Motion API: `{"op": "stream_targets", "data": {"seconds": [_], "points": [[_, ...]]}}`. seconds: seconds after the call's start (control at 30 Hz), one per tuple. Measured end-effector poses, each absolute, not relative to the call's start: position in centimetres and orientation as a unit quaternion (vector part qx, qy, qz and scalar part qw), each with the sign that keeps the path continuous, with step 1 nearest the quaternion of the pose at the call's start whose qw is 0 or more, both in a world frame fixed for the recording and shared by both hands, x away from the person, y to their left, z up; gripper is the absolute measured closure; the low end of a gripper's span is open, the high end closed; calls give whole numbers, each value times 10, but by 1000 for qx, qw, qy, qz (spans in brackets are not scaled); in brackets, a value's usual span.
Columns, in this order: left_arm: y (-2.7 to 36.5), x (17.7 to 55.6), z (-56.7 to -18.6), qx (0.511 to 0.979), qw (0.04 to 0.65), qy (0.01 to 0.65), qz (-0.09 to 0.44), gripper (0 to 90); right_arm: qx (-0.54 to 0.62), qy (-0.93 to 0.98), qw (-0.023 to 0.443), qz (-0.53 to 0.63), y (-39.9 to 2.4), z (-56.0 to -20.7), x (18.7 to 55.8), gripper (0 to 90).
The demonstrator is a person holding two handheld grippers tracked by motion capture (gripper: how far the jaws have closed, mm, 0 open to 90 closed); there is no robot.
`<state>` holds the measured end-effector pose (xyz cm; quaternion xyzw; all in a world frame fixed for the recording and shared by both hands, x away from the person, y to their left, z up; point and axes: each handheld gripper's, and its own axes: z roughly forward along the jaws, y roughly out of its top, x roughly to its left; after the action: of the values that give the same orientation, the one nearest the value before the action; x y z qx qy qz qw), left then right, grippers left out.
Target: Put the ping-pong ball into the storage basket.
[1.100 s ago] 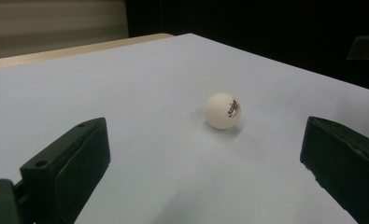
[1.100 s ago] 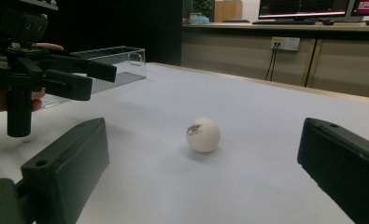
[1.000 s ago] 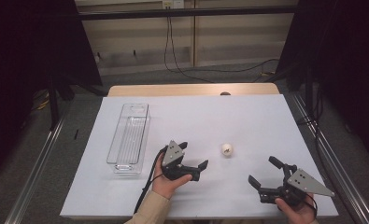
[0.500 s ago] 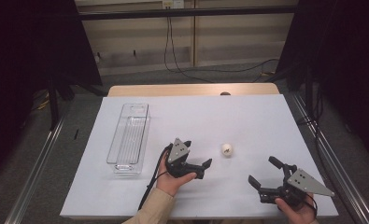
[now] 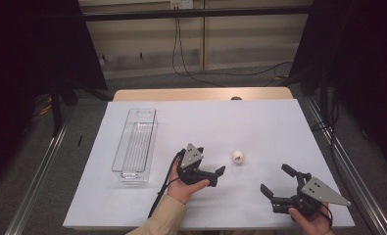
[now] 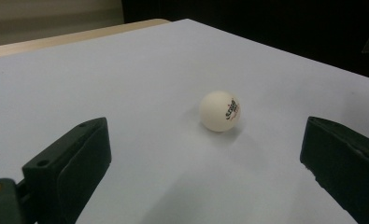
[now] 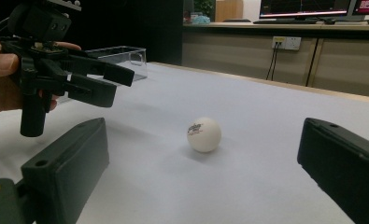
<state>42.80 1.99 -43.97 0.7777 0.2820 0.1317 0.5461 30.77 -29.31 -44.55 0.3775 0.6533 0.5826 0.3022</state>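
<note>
broadly, the worktop [image 5: 259, 122] is a flat rectangle under a smooth, matte white sheet, with a strip of pale wood bare along its far edge. at its left stands a clear plastic bin [image 5: 135, 144], long and narrow, hard-walled with a ribbed floor, its long axis running away from the person. the left gripper [image 5: 215, 175] and the right gripper [image 5: 276, 180] are matte black, each topped by a grey three-cornered plate; both hold their blocky fingers wide apart with nothing between them. the table tennis ball [image 5: 238, 157] is a smooth, off-white sphere with a small printed mark, so it has no long axis; in the left gripper view the print faces right. it sits on the sheet just beyond the left gripper, touching neither.
</note>
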Motion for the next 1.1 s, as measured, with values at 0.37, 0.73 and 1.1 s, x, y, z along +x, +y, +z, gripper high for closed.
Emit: {"op": "stream_targets", "data": {"seconds": [0.37,0.73,1.1], "points": [[13,430,-439,780,542,284,130,20,379,653,300,583,-293,-445,308,20],[11,434,-442,786,534,284,130,21,377,656,302,580,-294,-446,308,17],[5,436,-442,789,531,283,129,23,380,652,303,582,-295,-446,308,11]]}}
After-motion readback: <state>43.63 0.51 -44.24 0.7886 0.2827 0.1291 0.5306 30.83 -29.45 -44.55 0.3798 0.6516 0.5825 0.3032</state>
